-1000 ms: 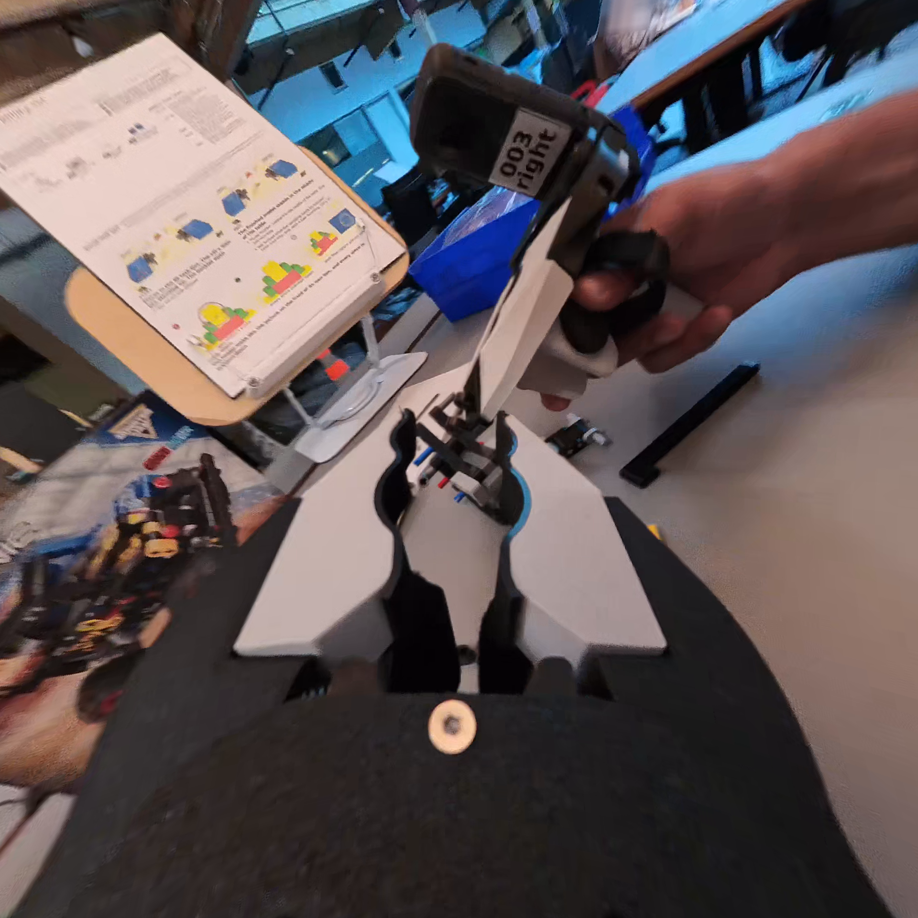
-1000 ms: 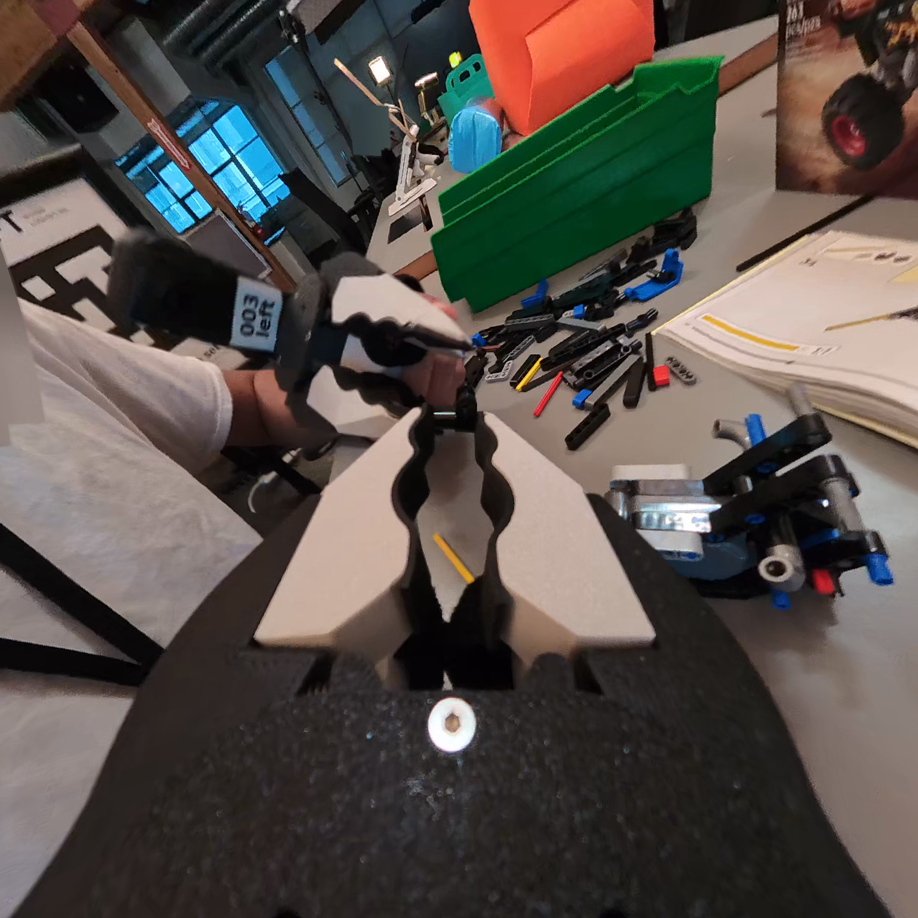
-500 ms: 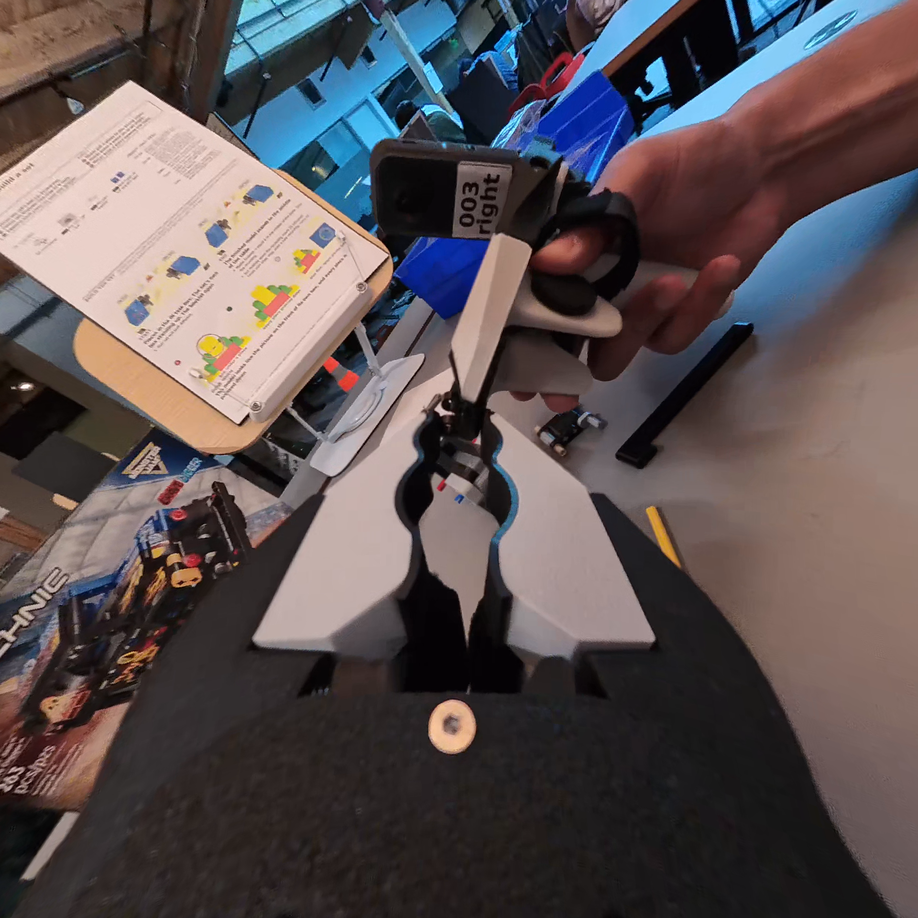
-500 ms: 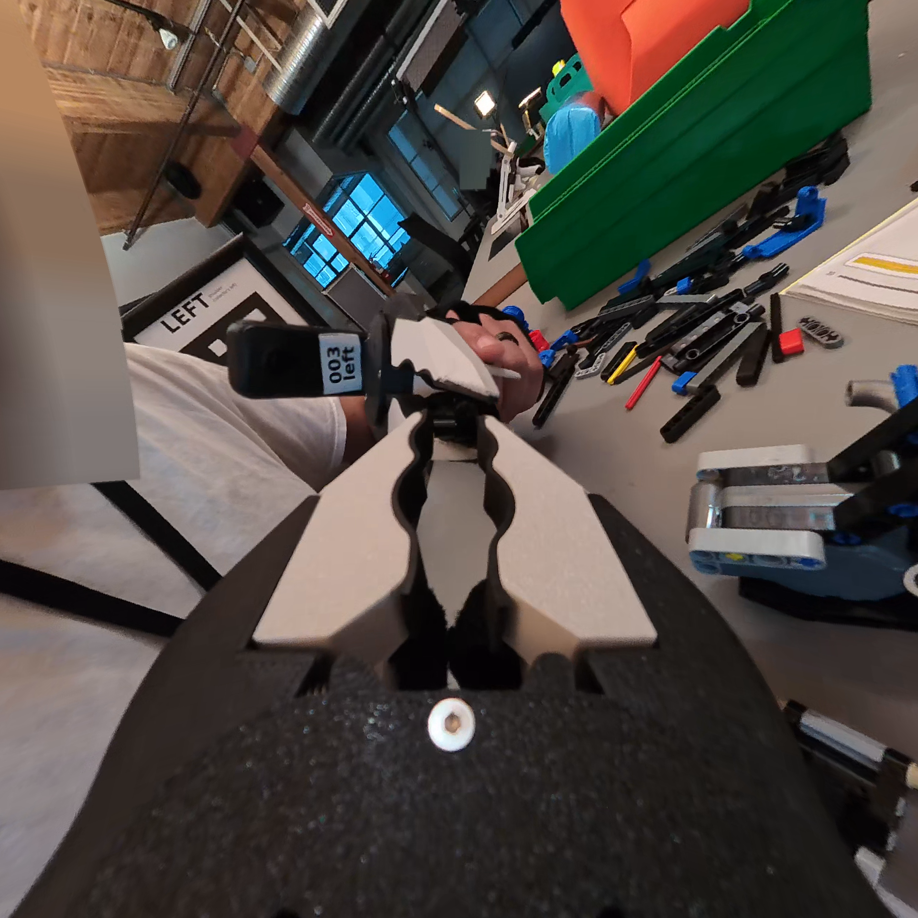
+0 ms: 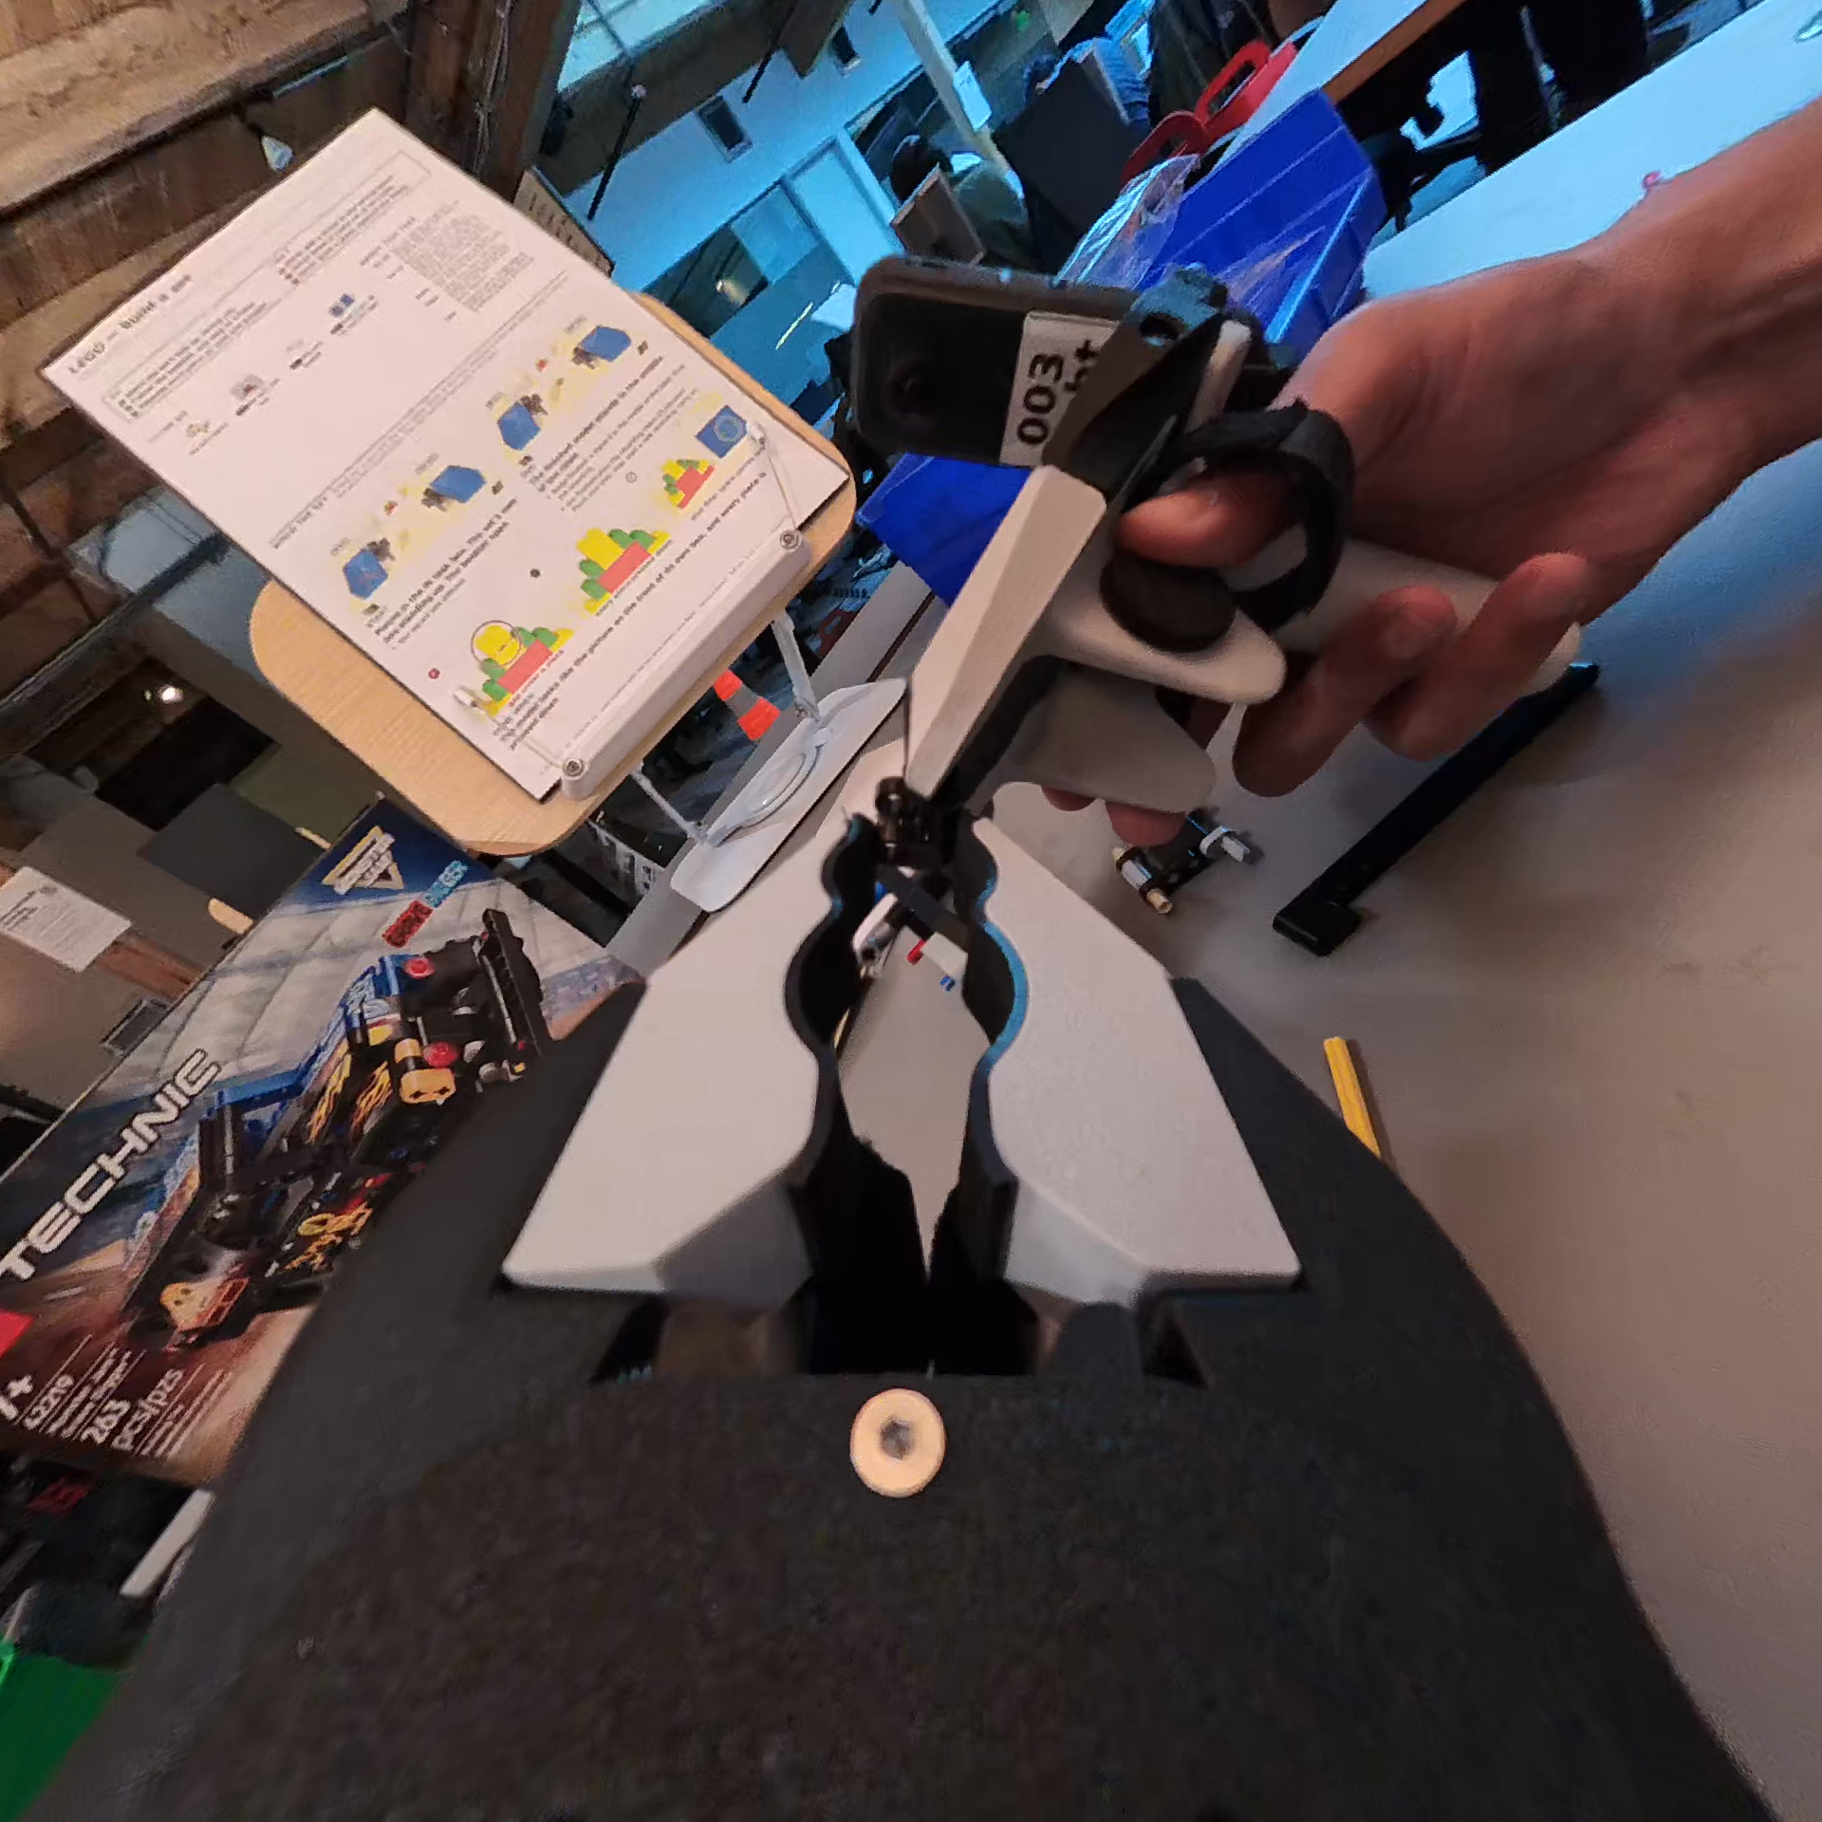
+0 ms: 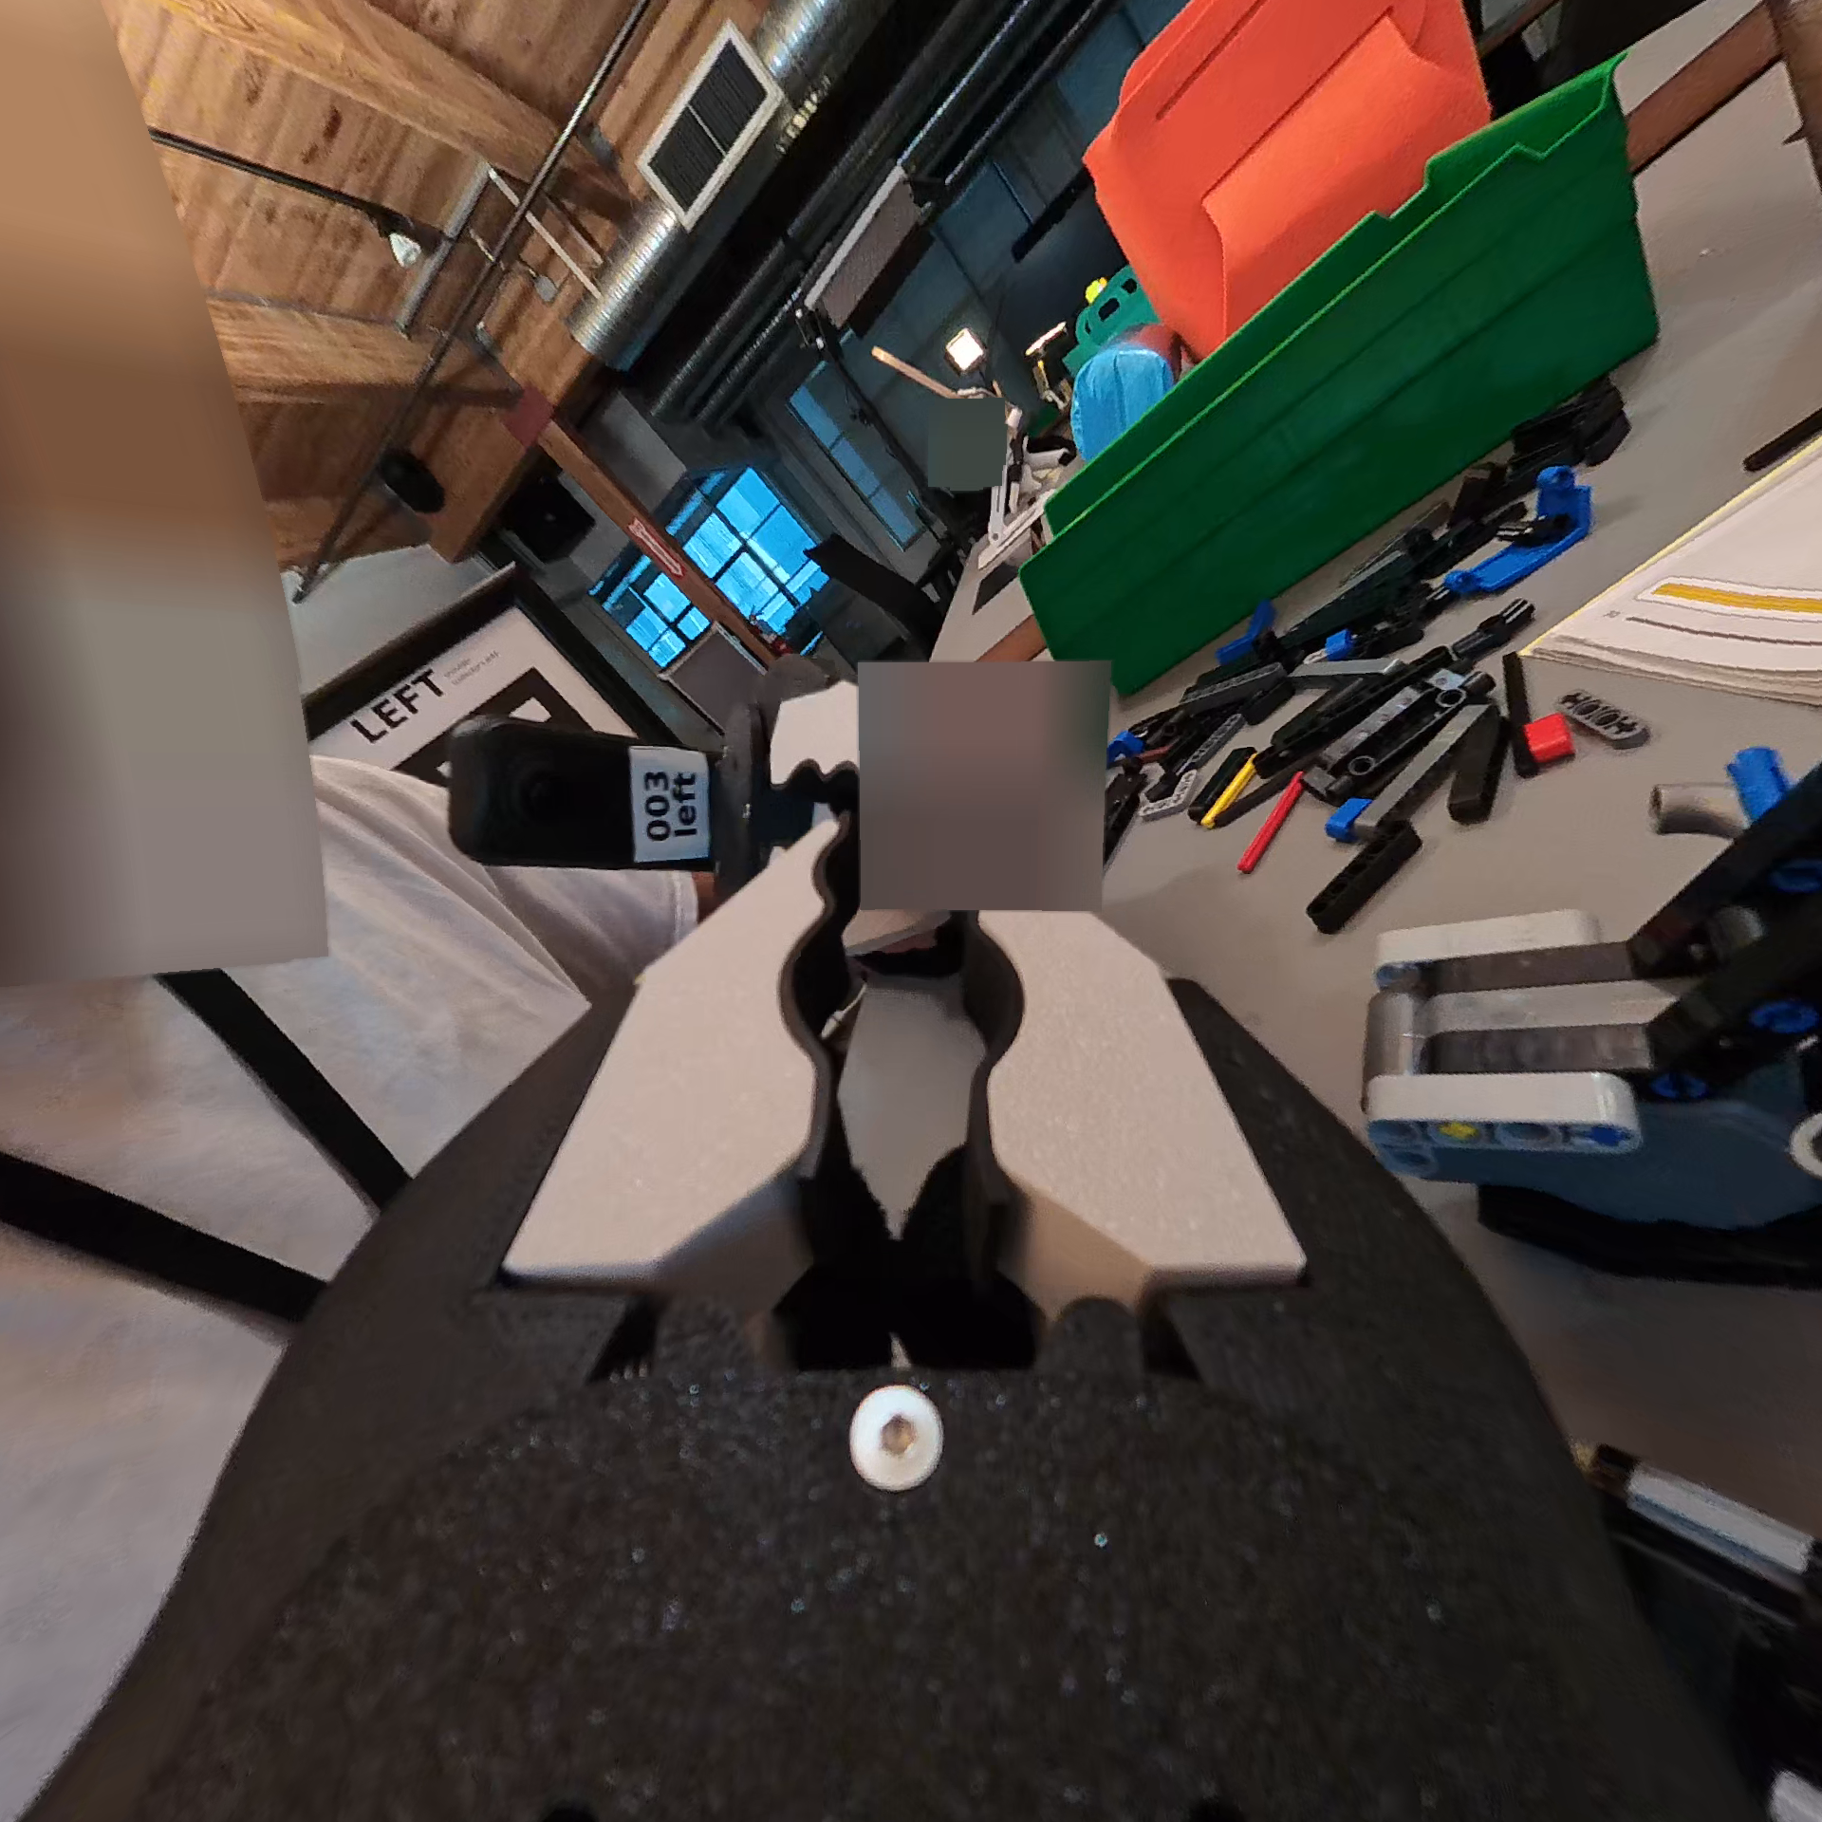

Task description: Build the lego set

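I'm early in the build: both grippers' fingers pinch one small black piece (image 5: 902,838); the chassis (image 6: 1597,1094) sits unfinished, loose parts (image 6: 1380,710) crowding the desk (image 6: 1627,1380).

Grey tabletop (image 6: 1232,917) here, and it's busy. A green bin (image 6: 1361,434) sits along the far side, with a scatter of loose black, blue, red and yellow pieces (image 6: 1380,710) just in front of it. An open instruction booklet (image 6: 1696,631) lies beside the pile. Nearer, a part-built grey-and-blue assembly (image 6: 1538,1104) rests on the surface. Over in the left wrist view: a long black beam (image 5: 1430,818), a yellow axle (image 5: 1351,1094), a small black subassembly (image 5: 1178,860).
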The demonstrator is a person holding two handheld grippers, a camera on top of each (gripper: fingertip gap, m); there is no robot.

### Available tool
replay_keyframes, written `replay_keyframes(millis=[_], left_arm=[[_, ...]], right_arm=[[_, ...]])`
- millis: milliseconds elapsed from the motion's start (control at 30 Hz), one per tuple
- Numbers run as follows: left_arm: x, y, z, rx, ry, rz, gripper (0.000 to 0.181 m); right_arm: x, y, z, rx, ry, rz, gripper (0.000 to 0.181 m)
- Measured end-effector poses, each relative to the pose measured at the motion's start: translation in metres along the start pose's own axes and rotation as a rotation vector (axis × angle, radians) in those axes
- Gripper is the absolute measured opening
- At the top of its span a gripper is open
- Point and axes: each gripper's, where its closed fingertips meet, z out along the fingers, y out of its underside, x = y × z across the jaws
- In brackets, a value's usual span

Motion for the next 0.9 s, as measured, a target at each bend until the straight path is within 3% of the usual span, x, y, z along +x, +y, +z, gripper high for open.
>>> replay_keyframes(millis=[133, 467, 667, 900], left_arm=[[0.004, -0.001, -0.001, 0.007, 0.016, 0.040, 0.013], [0.007, 0.002, 0.002, -0.018, -0.003, 0.087, 0.014], [0.003, 0.002, 0.002, -0.014, -0.012, 0.047, 0.014], [0.000, 0.003, 0.002, -0.021, -0.028, 0.056, 0.014]], right_arm=[[-0.005, 0.003, -0.002, -0.032, -0.058, 0.032, 0.022], [0.004, 0.009, -0.004, -0.084, 0.020, -0.062, 0.022], [0.011, 0.008, -0.008, -0.101, 0.069, -0.087, 0.035], [0.007, 0.010, -0.002, -0.094, 0.029, -0.039, 0.026]])
